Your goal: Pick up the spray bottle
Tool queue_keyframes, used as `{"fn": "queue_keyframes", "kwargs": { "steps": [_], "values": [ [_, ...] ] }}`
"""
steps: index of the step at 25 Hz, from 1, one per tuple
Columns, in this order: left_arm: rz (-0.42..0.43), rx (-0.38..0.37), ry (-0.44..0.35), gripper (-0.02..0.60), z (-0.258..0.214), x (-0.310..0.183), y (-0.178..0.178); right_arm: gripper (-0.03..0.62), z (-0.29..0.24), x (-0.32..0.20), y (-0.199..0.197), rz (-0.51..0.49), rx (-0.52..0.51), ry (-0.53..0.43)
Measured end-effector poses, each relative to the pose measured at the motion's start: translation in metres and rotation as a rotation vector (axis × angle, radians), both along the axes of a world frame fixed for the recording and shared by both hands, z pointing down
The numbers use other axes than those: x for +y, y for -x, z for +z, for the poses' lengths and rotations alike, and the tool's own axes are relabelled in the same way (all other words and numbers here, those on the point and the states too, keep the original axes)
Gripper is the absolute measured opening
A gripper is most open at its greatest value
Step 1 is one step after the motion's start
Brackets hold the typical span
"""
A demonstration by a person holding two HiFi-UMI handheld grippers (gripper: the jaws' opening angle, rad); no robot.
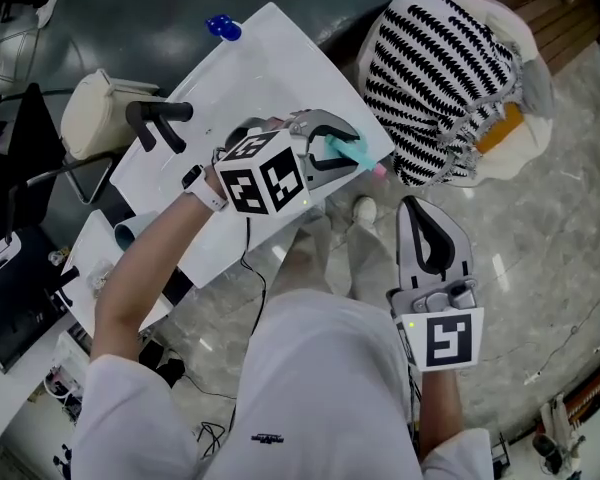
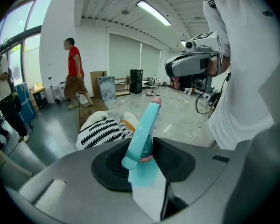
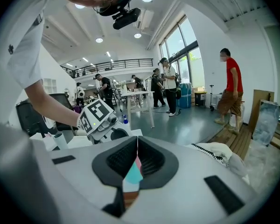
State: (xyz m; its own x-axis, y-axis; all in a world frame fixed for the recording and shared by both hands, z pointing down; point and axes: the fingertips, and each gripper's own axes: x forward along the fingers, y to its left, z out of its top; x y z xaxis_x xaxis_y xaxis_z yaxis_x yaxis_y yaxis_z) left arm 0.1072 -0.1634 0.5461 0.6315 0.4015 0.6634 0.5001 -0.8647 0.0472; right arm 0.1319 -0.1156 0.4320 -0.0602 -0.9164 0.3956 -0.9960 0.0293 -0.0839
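1. Closest to you, past your white shirt (image 1: 320,368), your right gripper (image 1: 413,208) hangs over the floor. Its jaws are pressed together at the tips with nothing between them, and it plays no part in the task.
2. Your left gripper (image 1: 356,148) has the work. Its jaws stand about half closed and are clamped on the spray bottle (image 2: 144,125) just below the teal trigger head.
3. The bottle sits at the near edge of the white table (image 1: 270,58). Its head and pink nozzle stick out past the jaw tips, towards the black-and-white striped bundle (image 1: 440,78) on the floor.
4. The grasp looks made, so I judge the first half done.
5. The gripper hides the bottle's base, so I cannot tell whether it is clear of the table. What is left is to raise it plainly off the top.
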Motion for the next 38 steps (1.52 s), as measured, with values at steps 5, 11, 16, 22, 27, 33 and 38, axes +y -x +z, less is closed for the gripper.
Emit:
{"fn": "queue_keyframes", "kwargs": {
  "steps": [5, 11, 16, 22, 27, 33, 38],
  "values": [
    [-0.101, 0.011, 0.025, 0.137, -0.01, 0.0, 0.011, 0.006, -0.009, 0.005, 0.005, -0.012, 0.003, -0.019],
    [-0.287, 0.044, 0.061, 0.137, -0.033, -0.002, 0.028, 0.006, -0.026, 0.008, 0.018, -0.053, 0.019, -0.054],
    [-0.464, 0.066, 0.079, 0.137, -0.054, 0.001, 0.05, 0.006, -0.044, 0.011, 0.032, -0.092, 0.034, -0.081],
    [-0.693, 0.099, 0.075, 0.137, -0.086, 0.004, 0.082, 0.006, -0.063, 0.018, 0.045, -0.136, 0.053, -0.118],
    [-0.869, 0.127, 0.033, 0.137, -0.116, 0.009, 0.116, 0.006, -0.078, 0.017, 0.055, -0.152, 0.067, -0.146],
    [-1.131, 0.12, -0.024, 0.137, -0.137, 0.01, 0.17, 0.006, -0.093, 0.014, 0.064, -0.194, 0.08, -0.188],
    [-1.289, 0.149, -0.044, 0.137, -0.158, 0.025, 0.199, 0.006, -0.101, 0.017, 0.065, -0.207, 0.087, -0.212]
  ]
}}
